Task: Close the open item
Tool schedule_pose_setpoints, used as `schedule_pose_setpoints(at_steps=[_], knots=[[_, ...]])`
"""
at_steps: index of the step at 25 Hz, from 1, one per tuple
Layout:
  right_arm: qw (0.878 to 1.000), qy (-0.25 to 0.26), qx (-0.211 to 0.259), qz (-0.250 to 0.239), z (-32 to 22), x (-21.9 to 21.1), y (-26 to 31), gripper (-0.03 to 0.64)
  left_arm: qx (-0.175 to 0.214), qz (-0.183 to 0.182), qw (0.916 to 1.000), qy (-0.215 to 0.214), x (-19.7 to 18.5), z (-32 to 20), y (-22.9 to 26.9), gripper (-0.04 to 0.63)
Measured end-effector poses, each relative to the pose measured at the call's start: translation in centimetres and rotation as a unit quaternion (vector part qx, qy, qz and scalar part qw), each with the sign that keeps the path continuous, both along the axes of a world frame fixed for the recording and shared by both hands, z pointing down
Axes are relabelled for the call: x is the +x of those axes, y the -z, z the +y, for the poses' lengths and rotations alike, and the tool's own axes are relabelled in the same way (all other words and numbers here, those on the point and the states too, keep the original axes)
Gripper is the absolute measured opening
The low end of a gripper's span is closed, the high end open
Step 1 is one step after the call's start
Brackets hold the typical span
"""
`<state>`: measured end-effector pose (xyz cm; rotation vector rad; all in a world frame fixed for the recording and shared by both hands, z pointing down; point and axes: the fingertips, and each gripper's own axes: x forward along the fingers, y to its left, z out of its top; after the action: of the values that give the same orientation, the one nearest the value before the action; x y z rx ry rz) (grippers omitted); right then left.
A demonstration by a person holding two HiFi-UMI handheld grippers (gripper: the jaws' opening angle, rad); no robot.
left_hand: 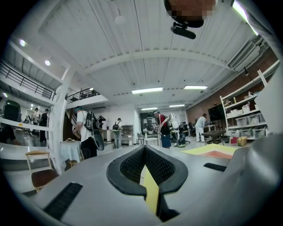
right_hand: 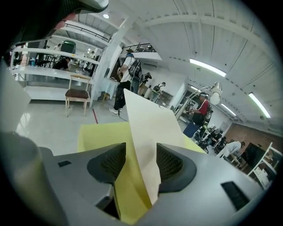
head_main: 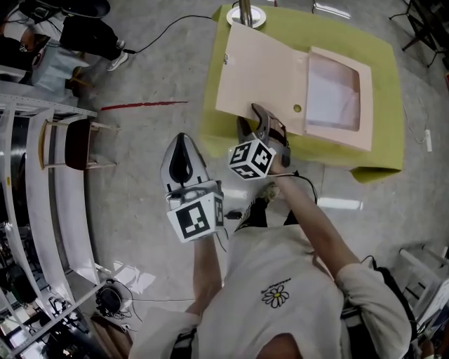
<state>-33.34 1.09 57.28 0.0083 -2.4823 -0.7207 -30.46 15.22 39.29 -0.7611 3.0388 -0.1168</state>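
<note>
A pale pink box file lies open on the yellow-green table (head_main: 382, 56). Its tray (head_main: 337, 98) with white paper is on the right and its lid (head_main: 259, 73) is folded out to the left. My right gripper (head_main: 256, 116) is at the lid's near edge. In the right gripper view the lid (right_hand: 146, 128) stands tilted between the wide-apart jaws of the right gripper (right_hand: 140, 161), with a clear gap at the left pad. My left gripper (head_main: 182, 139) hangs over the floor left of the table, and the left gripper (left_hand: 146, 152) is shut on nothing.
A white round base with a metal pole (head_main: 245, 14) stands at the table's far edge. A chair (head_main: 70, 144) and white shelving (head_main: 35, 210) are at the left, and cables run across the grey floor. Several people stand far off in the hall.
</note>
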Motion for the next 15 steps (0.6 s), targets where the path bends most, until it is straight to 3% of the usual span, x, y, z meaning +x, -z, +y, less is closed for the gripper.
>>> schedule_pose_setpoints(at_steps=[5,12,15], knots=[[1.0,-0.016,0.006,-0.013,-0.3,-0.3,0.7,0.196,0.003,0.001,1.0,-0.005,0.1,0.1,0.2,0.014],[0.996,-0.053,0.006,-0.065,-1.5,0.6,2.8,0.061,0.006,-0.006,0.9998,-0.018,0.1,-0.4,0.3,0.014],[0.993,-0.078,0.014,-0.086,-2.3,0.9,4.0,0.037,0.017,-0.008,0.9995,-0.027,-0.3,-0.7,0.5,0.014]])
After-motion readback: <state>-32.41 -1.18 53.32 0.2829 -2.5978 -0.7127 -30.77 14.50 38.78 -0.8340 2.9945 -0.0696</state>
